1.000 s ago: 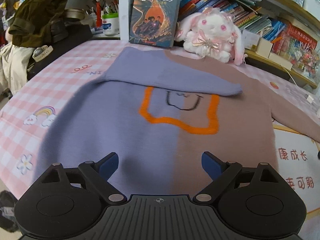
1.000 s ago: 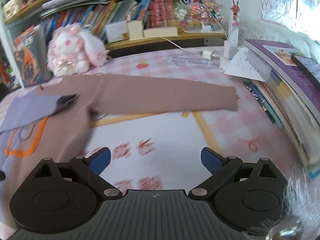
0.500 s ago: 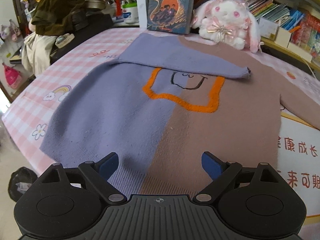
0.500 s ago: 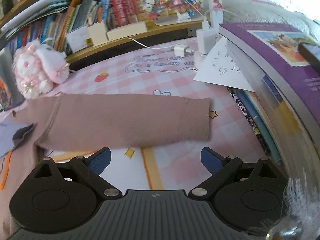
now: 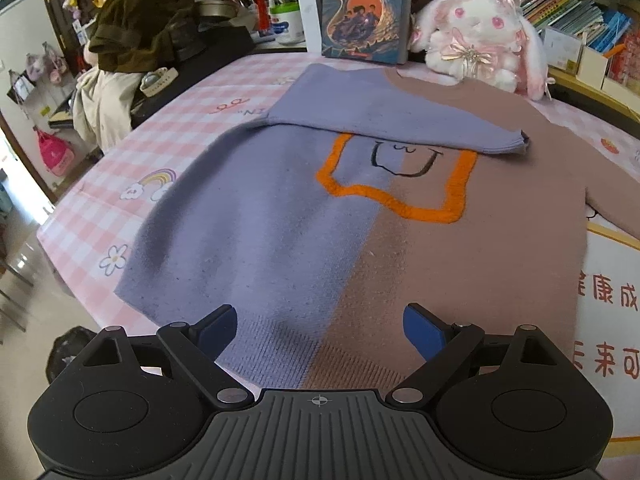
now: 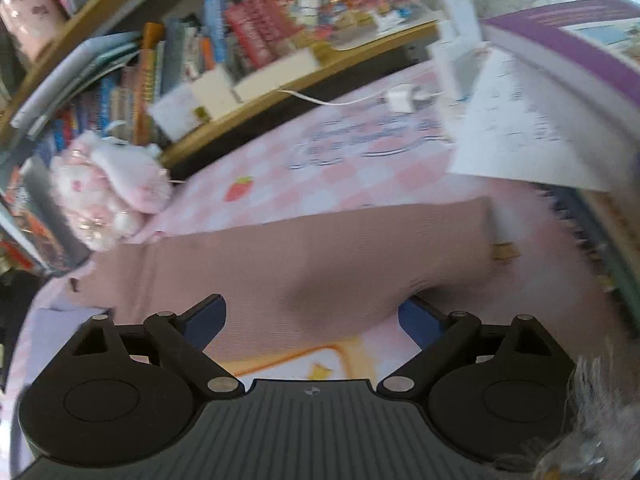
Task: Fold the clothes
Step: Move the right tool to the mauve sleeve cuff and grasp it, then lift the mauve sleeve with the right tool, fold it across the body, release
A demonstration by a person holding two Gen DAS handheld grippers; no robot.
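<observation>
The sweater's [image 5: 360,240] purple sleeve [image 5: 384,120] lies folded across it. The brown sleeve [image 6: 320,256] remains outstretched. Both the left claw [image 5: 318,330] and right claw [image 6: 310,320] gape empty.

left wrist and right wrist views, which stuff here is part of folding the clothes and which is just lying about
Part of the job:
- purple and brown knitted sweater with an orange outline
- its purple sleeve, folded across the chest
- its brown sleeve, stretched out flat

Just lying about:
- pink and white plush rabbit
- upright illustrated book
- white charger

Left gripper [image 5: 319,326], right gripper [image 6: 312,316]: black ribbed bodies, blue jaws, silver screws, apparently identical.
</observation>
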